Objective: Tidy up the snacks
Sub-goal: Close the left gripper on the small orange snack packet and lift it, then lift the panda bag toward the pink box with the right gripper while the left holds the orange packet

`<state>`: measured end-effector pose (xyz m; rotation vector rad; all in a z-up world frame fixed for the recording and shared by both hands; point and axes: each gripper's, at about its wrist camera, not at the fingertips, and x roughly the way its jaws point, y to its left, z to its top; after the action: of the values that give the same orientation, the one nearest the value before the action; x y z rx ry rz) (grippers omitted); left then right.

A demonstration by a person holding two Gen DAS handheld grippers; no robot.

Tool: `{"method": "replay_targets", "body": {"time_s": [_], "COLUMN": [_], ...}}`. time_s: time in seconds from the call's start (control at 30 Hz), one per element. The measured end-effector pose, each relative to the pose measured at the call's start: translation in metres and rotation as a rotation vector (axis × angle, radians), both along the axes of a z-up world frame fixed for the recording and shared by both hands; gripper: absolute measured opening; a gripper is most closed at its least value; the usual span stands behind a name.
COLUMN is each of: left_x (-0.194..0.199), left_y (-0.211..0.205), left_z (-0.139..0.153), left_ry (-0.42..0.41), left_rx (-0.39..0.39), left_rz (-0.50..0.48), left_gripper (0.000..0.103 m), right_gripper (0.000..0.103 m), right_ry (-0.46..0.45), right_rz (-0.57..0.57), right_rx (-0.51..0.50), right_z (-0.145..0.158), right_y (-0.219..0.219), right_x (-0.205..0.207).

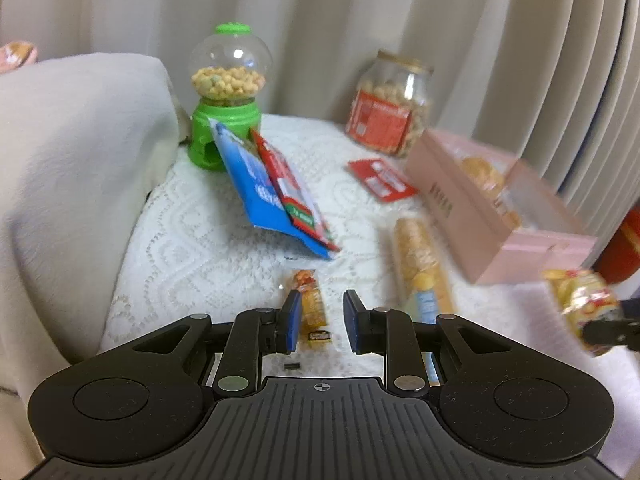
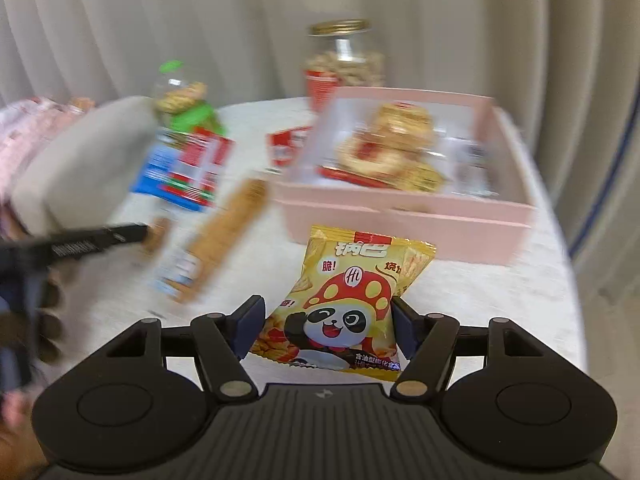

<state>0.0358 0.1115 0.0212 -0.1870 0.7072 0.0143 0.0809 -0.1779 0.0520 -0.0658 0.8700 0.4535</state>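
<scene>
My right gripper is shut on a yellow panda snack bag and holds it in front of the pink box, which has several snack packs inside. The bag also shows in the left wrist view at the far right. My left gripper is open over the lace cloth, its left pad beside a small orange snack packet. A long cracker sleeve lies between the packet and the pink box.
A green candy dispenser has blue and red flat packs leaning on it. A glass jar with a red label stands at the back. A red packet lies flat. A white cushion is at left; curtains are behind.
</scene>
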Motion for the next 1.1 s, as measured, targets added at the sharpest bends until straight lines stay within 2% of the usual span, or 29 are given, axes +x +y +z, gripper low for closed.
{"method": "replay_targets", "body": {"time_s": [0.07,0.13,0.23,0.33,0.47,0.53,0.67,0.77,0.83,1.0,1.1], "left_x": [0.006,0.010,0.015,0.016,0.014,0.011,-0.006,-0.020,-0.026,-0.030,-0.030], "left_y": [-0.004,-0.003,-0.001,-0.003,-0.003,-0.003,-0.015,-0.033,-0.051,-0.108,-0.129], "left_z": [-0.005,-0.010,-0.017,-0.017,-0.017,-0.014,0.009,0.032,0.040,0.022,0.007], "left_ry": [0.022,0.040,0.057,0.052,0.046,0.038,-0.040,-0.106,-0.114,-0.025,0.022], "left_rx": [0.047,0.061,0.066,0.078,0.068,0.038,0.005,-0.038,-0.062,-0.080,-0.065], "left_rz": [0.029,0.057,0.079,0.075,0.074,0.071,0.055,-0.006,-0.086,-0.297,-0.357], "left_gripper": [0.028,0.030,0.031,0.031,0.030,0.028,0.027,0.027,0.027,0.027,0.027], "right_gripper": [0.067,0.067,0.067,0.074,0.081,0.083,0.086,0.088,0.088,0.090,0.103], "right_ry": [-0.028,-0.055,-0.074,-0.075,-0.084,-0.090,-0.111,-0.111,-0.114,-0.121,-0.095], "right_rz": [-0.025,-0.033,-0.019,-0.026,-0.040,-0.037,-0.033,-0.031,-0.030,-0.027,0.016], "right_rx": [-0.047,-0.069,-0.069,-0.053,-0.049,-0.064,-0.068,-0.065,-0.067,-0.058,-0.036], "right_z": [-0.011,-0.019,-0.030,-0.041,-0.051,-0.052,-0.055,-0.055,-0.055,-0.056,-0.057], "right_y": [-0.010,-0.019,-0.027,-0.028,-0.026,-0.021,-0.019,-0.019,-0.018,-0.019,-0.020], "right_x": [0.000,-0.001,-0.003,-0.004,-0.004,-0.005,-0.008,-0.007,-0.007,-0.009,-0.007]}}
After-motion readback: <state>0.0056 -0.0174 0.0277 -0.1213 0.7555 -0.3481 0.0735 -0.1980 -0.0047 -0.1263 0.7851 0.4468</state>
